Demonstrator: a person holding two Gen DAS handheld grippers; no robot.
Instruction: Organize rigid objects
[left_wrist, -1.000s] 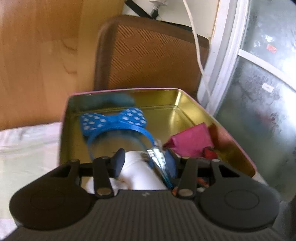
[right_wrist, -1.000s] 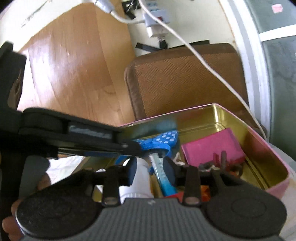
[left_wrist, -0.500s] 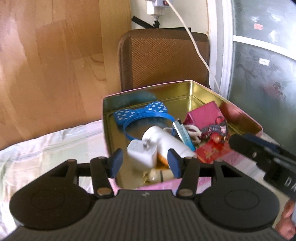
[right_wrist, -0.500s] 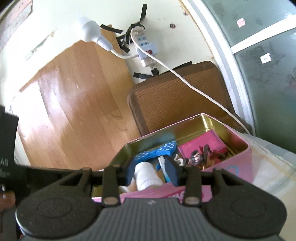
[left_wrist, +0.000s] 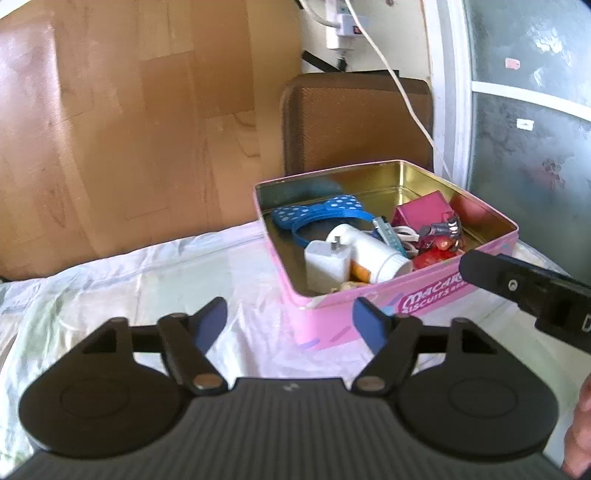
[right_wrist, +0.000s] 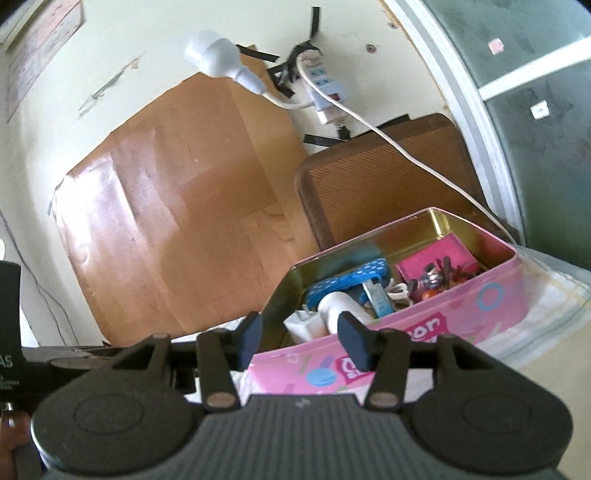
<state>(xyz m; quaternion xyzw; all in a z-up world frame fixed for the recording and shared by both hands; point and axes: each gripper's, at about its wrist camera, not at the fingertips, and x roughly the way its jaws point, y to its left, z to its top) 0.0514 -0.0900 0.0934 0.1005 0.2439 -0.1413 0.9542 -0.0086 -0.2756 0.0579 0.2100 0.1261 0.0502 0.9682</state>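
Left gripper (left_wrist: 290, 321), jaws just opened and empty, before the pink tin (left_wrist: 424, 299) of trinkets

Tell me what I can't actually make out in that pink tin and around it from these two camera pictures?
- Pink tin lettering: left wrist view, cut off by the right gripper's black body; right wrist view, covered by the right gripper fingers.
- Small dark and red pieces: too tangled and small to identify in either view.
- Things under the white bottle: hidden by it and the tin's near wall.
- Person: only fingertips at the picture edges.
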